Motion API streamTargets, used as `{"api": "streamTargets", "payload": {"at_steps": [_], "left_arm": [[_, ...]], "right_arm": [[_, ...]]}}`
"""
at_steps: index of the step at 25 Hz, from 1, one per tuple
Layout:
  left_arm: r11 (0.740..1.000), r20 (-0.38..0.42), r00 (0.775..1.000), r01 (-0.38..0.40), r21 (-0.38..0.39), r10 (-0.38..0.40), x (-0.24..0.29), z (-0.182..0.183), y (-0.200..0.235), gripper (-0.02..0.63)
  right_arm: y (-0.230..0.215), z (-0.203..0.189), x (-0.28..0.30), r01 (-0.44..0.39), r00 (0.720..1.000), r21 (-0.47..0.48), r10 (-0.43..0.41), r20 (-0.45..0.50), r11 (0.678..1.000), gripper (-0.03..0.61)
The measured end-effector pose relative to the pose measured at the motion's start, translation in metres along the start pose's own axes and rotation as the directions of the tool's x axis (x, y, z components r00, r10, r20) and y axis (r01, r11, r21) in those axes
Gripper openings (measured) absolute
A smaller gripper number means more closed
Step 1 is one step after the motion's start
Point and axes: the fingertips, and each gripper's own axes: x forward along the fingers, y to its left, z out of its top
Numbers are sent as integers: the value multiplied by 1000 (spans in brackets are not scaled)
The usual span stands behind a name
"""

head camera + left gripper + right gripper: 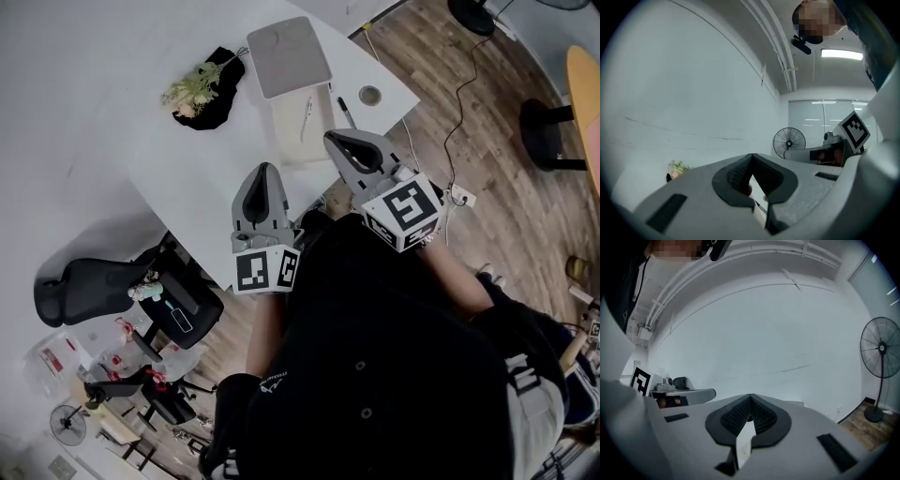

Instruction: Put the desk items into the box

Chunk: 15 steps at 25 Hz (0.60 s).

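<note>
Left tongs (265, 171) and right tongs (341, 141), both pinched shut and empty, hover near the box (286, 142); reaching in closed could shove the pen (345, 111) beside it off the counter (112, 84).

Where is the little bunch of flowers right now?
In the head view, the flowers lie on a black cloth on the white desk, just left of the grey lid.
</note>
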Motion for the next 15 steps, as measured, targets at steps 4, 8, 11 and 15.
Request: {"api": "streamTargets", "payload": {"at_steps": [4,8,11,15], "left_arm": [[999,27,999,-37,-9,38,-10,3,-10,8],[999,36,998,-52,-8,53,-17,1,-22,8],[998,41,997,-61,-7,62,-19,-1,-28,8],[998,40,997,-66,1,66,-18,-3,-35,7]], "right_arm": [[4,0,-8,-42,999,-22,42,2,999,-2],[3,0,-18,-62,998,-37,63,6,997,-2],[3,-1,-24,-75,997,-49,76,8,996,-2],[0,-1,-30,-88,996,-61,89,9,994,-2]]}}
